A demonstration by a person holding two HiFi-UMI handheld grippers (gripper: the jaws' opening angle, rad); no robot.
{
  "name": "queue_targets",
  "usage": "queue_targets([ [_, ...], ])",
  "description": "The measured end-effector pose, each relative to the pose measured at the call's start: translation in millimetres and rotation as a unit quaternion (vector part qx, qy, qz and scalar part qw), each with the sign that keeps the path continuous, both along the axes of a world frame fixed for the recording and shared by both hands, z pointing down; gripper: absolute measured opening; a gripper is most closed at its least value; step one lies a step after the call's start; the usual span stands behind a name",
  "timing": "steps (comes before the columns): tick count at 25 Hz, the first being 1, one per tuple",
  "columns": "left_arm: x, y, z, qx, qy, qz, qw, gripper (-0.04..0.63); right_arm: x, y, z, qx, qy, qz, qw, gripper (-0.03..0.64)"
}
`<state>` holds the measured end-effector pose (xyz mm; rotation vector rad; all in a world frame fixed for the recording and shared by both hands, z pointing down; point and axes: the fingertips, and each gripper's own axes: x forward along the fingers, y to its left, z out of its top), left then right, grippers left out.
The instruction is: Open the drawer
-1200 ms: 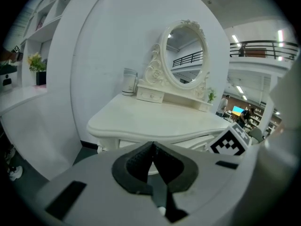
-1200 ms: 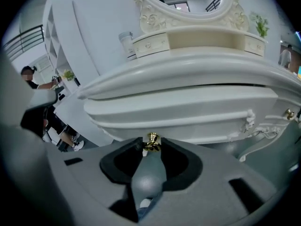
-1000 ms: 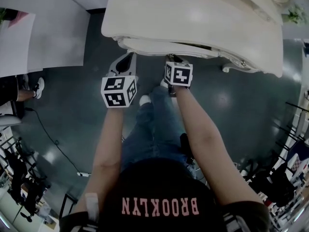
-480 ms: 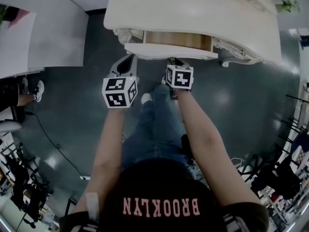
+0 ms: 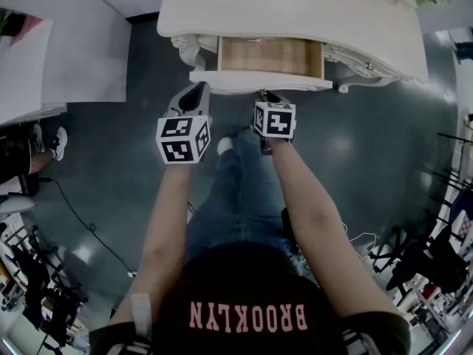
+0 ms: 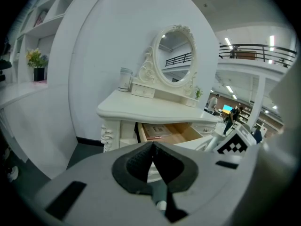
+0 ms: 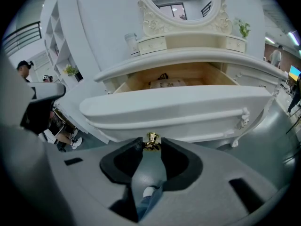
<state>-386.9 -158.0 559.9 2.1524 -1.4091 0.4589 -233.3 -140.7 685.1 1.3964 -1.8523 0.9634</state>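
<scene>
Right gripper view, drawer knob [image 7: 151,139] between tongs [image 7: 151,144]

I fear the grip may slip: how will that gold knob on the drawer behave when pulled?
The gold knob looks polished and rounded, so it may be slippery in the right gripper, which pinches it at the jaw tips. The drawer is wide with one central knob; it probably slides straight, though an off-centre pull might skew it.

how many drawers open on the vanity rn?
1. The centre drawer, under the vanity top, is pulled out; the right gripper is closed on its gold knob. No other open one shows; some fronts may be hidden.
</scene>
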Motion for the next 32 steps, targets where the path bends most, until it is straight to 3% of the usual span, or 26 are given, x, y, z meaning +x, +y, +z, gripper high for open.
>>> queue_targets([
  [20, 20, 37, -17, 0.015, -0.012, 0.006, 0.9998, 0.005, 4, 54, 2, -0.01, 0.001, -0.009, 1.0, 0.107],
  [25, 22, 47, -24, 0.017, -0.019, 0.0, 0.9997, 0.005, 5, 55, 0, -0.034, -0.002, -0.006, 0.999, 0.112],
  [32, 26, 51, -42, 0.028, -0.017, -0.005, 0.9995, 0.005, 11, 64, -25, -0.044, -0.007, -0.037, 0.998, 0.061],
])
